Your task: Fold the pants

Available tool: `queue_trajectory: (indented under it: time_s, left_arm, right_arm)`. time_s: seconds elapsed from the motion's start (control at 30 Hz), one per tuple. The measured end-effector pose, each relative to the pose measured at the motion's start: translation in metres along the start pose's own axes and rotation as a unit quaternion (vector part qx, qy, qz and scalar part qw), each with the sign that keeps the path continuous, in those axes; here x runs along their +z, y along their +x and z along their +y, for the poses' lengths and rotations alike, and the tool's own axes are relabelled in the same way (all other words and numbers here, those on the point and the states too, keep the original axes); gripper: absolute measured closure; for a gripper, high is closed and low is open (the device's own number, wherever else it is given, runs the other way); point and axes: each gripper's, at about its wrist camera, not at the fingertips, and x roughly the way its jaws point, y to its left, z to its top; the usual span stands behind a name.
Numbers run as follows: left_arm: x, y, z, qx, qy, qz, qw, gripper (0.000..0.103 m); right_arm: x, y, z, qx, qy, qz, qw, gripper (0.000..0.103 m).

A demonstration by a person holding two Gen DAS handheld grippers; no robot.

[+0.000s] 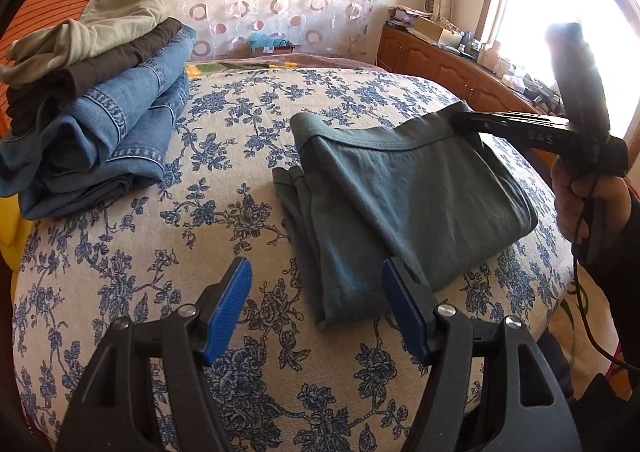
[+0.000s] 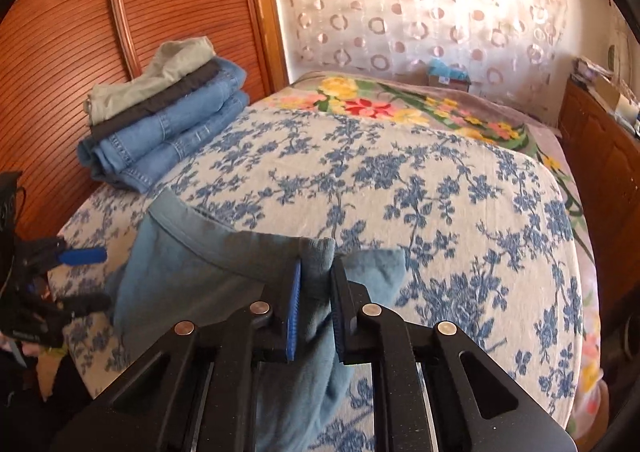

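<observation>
**Green pants nearly folded, right gripper pinching the waistband corner**

So the grey-green pants [image 1: 400, 191] sit on the bed [image 1: 224, 131], on the blue floral cover, toward the bed's right edge as the left wrist view shows it. They're already doubled over into a compact block, with a narrower bit of leg sticking out toward the near edge.

The right gripper [image 2: 314, 292] has its jaws closed on a bunched fold of the waistband corner, cloth squeezed between the blue pads. The left gripper [image 1: 316, 304] hangs over the near end of the pants with jaws wide apart, nothing in them; one pad sits just over the leg end, though I can't tell if it touches.

Over at the far left corner there's a stack of folded clothes [image 1: 92, 107]: two pairs of jeans, something dark, something pale green on top. I'd guess that's where this one goes.

What could go wrong from here, as I see it:
- The right grip is only on one corner, so lifting now would probably let the layers sag open and undo the fold.
- With the left gripper gripping nothing, the loose leg end could drag behind.
- The pants are close to the bed's edge, so a sideways tug might slide them off.
</observation>
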Motion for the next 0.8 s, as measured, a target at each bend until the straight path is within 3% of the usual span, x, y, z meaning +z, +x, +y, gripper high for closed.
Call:
queue_trajectory:
  time_s: [0.1,0.23,0.37,0.5,0.63,0.8]
  left_arm:
    - [-0.001,0.000,0.000,-0.001,0.003,0.000,1.0000,0.036]
    - [-0.003,0.000,-0.001,-0.006,0.006,0.000,1.0000,0.039]
    - [-0.006,0.000,-0.002,-0.008,0.005,0.001,1.0000,0.040]
    - [-0.009,0.000,-0.004,-0.010,0.005,0.001,0.9999,0.041]
    - [-0.012,-0.001,-0.006,-0.015,0.007,0.002,0.9999,0.048]
    - [-0.014,-0.003,-0.011,-0.021,0.015,-0.001,0.9997,0.058]
  right_arm:
    - [0.000,0.008,-0.002,-0.032,0.007,0.005,0.999,0.088]
    - [-0.006,0.004,-0.005,-0.029,0.028,0.005,0.999,0.073]
    - [-0.014,-0.009,0.001,-0.030,0.026,-0.003,0.999,0.067]
    - [-0.030,-0.024,0.014,-0.029,0.014,-0.002,0.999,0.054]
    - [-0.049,-0.028,0.023,-0.036,0.011,0.007,0.999,0.046]
    - [-0.069,-0.019,0.027,-0.049,0.001,0.017,0.999,0.045]
